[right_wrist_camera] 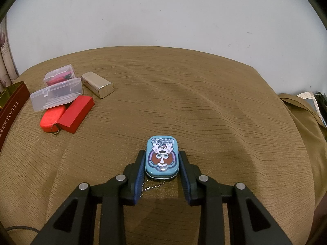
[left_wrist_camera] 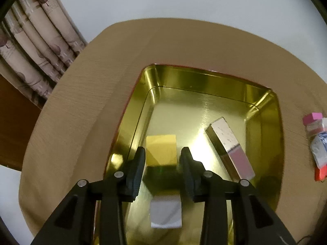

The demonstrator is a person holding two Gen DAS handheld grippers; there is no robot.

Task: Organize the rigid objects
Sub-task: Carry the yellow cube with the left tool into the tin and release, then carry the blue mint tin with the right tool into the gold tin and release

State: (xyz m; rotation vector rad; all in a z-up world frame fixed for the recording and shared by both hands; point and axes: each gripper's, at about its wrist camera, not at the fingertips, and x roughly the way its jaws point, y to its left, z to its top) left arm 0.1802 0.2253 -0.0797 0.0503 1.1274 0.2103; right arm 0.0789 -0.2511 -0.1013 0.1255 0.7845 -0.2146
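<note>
In the left wrist view my left gripper [left_wrist_camera: 162,153] hovers over a gold tin tray [left_wrist_camera: 196,81] on the brown cloth. Between its jaws is a gold-and-white box [left_wrist_camera: 161,153]; the pads sit at its sides, and I cannot tell if they grip it. A pink-and-silver box [left_wrist_camera: 231,145] lies in the tray to the right. In the right wrist view my right gripper [right_wrist_camera: 162,157] has its jaws around a blue cartoon tin [right_wrist_camera: 162,157] with a ball chain, resting on the cloth; a small gap shows on the right side.
At the left of the right wrist view lie two clear plastic cases [right_wrist_camera: 57,96], a red box [right_wrist_camera: 76,113], a red keychain case [right_wrist_camera: 52,117], a silver box [right_wrist_camera: 98,84] and the tray's dark red side [right_wrist_camera: 12,106]. Small pink and blue items [left_wrist_camera: 316,136] lie right of the tray.
</note>
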